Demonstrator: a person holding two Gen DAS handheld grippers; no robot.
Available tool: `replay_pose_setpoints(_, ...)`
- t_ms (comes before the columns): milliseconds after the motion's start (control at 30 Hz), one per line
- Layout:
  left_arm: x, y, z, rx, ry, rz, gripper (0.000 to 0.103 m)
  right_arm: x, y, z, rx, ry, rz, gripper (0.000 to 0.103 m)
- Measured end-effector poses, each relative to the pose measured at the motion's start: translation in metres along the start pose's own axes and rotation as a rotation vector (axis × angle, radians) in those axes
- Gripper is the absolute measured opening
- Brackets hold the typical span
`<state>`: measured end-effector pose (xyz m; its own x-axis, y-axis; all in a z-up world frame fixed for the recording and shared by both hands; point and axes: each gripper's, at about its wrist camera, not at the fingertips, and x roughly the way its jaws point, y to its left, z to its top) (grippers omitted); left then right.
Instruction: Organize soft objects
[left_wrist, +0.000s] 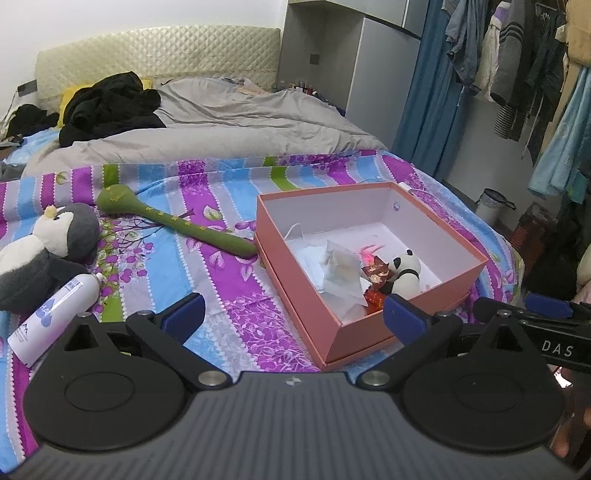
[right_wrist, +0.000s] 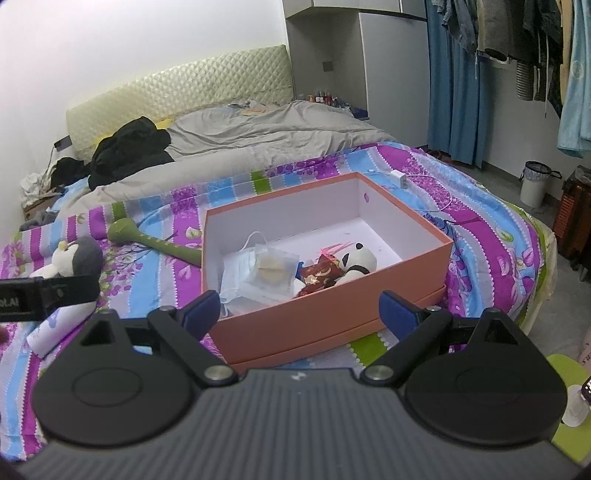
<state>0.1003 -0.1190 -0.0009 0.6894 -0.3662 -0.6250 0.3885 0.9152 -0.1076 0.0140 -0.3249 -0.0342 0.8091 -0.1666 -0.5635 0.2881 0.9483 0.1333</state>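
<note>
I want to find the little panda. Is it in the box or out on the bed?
In. The panda sits inside the open orange box, against its near wall, beside a red packet.

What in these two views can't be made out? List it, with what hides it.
- Left wrist view: penguin plush, body cut off by the left edge.
- Right wrist view: white bottle, top hidden behind the left tool's finger.
- Both views: face masks in the orange box, partly under a clear packet; count unclear.
- Red packet: print too small to read.
- Both tools are open, empty.
</note>
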Motion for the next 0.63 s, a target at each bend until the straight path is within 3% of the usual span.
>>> replay_pose_setpoints(633,-0.0046,-0.0019,-0.0021,0.003,-0.014,0.002,0.103,0.0005,-0.0024,0.0002,0.014,0.001,-0.003,0.094)
